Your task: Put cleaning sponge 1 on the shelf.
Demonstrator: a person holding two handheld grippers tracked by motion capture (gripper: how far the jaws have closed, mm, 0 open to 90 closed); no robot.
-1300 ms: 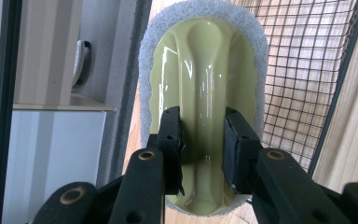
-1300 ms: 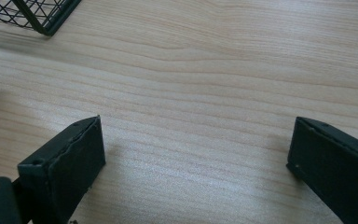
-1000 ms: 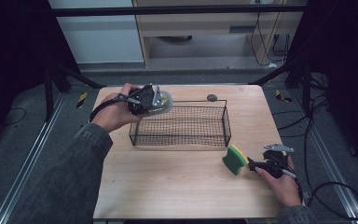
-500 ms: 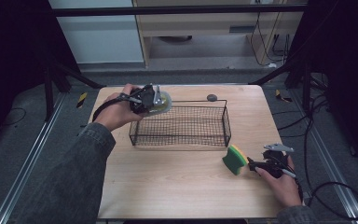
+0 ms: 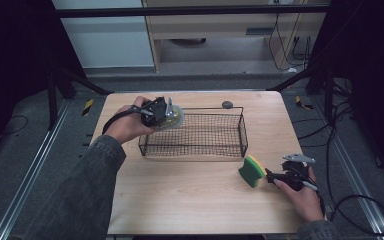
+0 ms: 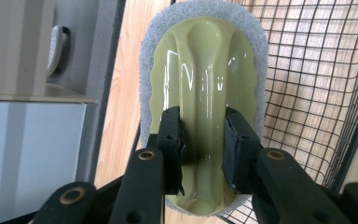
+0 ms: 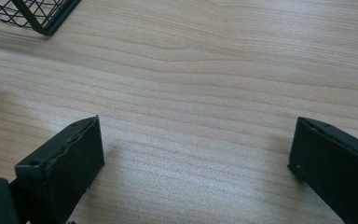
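High view sat above the person's side, looked forward and down over the whole table (image 5: 190,200), far off. Left gripper view rode the left gripper (image 6: 204,149), very close, aimed along its jaws at the scrub pad (image 6: 203,84) by the wire basket (image 6: 317,84) edge. Right gripper view rode the right gripper (image 7: 196,154), low over the tabletop, close. Both gripper views shared the basket and wood with the high view; the basket's corner (image 7: 37,16) showed top left in the right one.
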